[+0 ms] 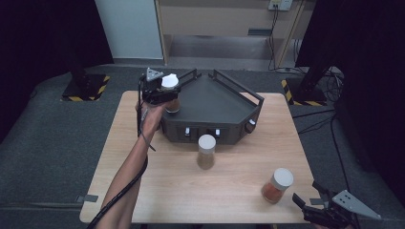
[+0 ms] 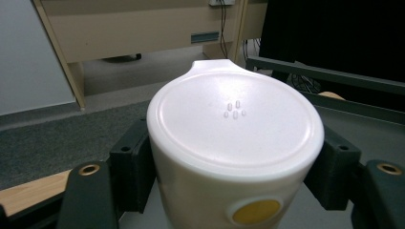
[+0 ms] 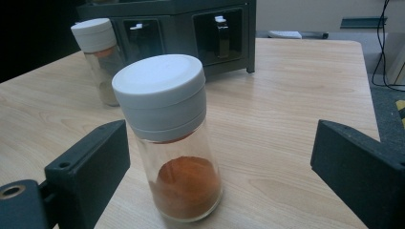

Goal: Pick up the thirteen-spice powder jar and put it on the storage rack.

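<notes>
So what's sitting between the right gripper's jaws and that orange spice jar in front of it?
Nothing: in the right gripper view, bare wooden table separates the open right gripper from the orange spice jar.

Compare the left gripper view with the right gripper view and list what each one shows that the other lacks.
Left gripper view: a white-lidded spice jar clamped between black jaws, with the dark tray's rail behind. Right gripper view: a glass jar of orange powder standing free between wide-open jaws, a second white-capped jar and the rack's front slots. Shared: the light wooden table.

Light wooden table (image 1: pixel 153 191) — black rack (image 1: pixel 215 114), two spice jars (image 1: pixel 206 151) on it.
</notes>
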`<state>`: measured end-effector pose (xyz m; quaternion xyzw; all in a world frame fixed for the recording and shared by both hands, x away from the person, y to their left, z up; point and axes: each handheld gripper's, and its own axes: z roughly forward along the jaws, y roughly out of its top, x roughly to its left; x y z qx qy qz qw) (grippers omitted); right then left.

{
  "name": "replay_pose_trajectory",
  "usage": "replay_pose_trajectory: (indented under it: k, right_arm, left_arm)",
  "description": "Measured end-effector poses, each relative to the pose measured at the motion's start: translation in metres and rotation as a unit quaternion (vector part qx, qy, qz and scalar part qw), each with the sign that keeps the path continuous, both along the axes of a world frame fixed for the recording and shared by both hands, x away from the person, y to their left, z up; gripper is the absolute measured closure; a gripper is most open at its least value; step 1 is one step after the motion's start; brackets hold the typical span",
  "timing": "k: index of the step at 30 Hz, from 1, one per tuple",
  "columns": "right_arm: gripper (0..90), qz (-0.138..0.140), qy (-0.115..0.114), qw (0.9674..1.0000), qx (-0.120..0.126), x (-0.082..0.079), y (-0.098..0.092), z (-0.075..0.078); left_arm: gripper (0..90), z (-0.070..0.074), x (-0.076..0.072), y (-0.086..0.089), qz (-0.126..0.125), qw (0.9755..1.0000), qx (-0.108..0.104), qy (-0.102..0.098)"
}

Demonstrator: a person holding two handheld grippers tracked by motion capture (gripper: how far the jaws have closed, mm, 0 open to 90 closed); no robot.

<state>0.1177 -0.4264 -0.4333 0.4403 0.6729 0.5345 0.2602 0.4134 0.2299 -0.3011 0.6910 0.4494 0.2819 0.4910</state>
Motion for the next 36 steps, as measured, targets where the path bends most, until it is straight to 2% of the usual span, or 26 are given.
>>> replay_pose_trajectory:
  k: [4, 20, 21, 22, 23, 24, 25, 29, 32, 35, 36]
  right_arm:
    - [6.1, 0.0, 0.0, 1.0, -0.001, 0.0, 0.0, 0.0]
    - [6.1, 0.0, -0.001, 1.0, 0.0, 0.0, 0.0, 0.0]
    - [6.1, 0.001, -0.001, 1.0, -0.001, 0.0, 0.0, 0.0]
    - [6.1, 0.0, -0.001, 1.0, 0.0, -0.001, 0.0, 0.0]
    - [6.0, 0.0, -0.001, 1.0, 0.001, -0.001, 0.0, 0.0]
    - [6.0, -0.001, -0.001, 1.0, 0.001, -0.001, 0.0, 0.0]
    - [6.1, -0.001, -0.001, 1.0, 0.0, -0.001, 0.0, 0.0]
    - [6.1, 0.001, -0.001, 1.0, -0.001, -0.001, 0.0, 0.001]
    - [6.0, 0.0, 0.0, 1.0, -0.001, -0.001, 0.001, 0.001]
    - [6.0, 0.0, 0.0, 1.0, -0.002, -0.001, 0.001, 0.001]
    - [6.0, 0.0, 0.0, 1.0, -0.002, -0.001, 0.001, 0.001]
  left_arm:
    - [29.4, -0.003, 0.002, -0.003, 0.002, 1.0, 0.004, -0.001]
    - [29.0, -0.009, 0.003, -0.002, 0.009, 1.0, -0.004, -0.001]
    - [28.3, -0.01, 0.003, -0.001, 0.007, 0.9999, -0.006, -0.005]
    - [24.8, -0.01, 0.002, 0.0, 0.008, 0.9999, -0.008, -0.007]
    - [19.4, -0.009, 0.001, 0.003, 0.009, 0.9997, -0.023, -0.008]
    - [16.3, -0.009, 0.001, 0.003, 0.009, 0.9997, -0.023, -0.008]
    - [14.1, -0.007, -0.001, 0.006, 0.007, 0.9994, -0.031, -0.013]
    - [8.6, -0.001, -0.007, 0.01, 0.005, 0.9991, -0.036, -0.024]
    - [6.8, 0.007, -0.019, 0.018, -0.004, 0.9983, -0.043, -0.039]
    - [6.0, 0.012, -0.026, 0.021, -0.015, 0.9982, -0.04, -0.042]
    - [5.8, 0.016, -0.034, 0.023, -0.024, 0.9979, -0.035, -0.048]
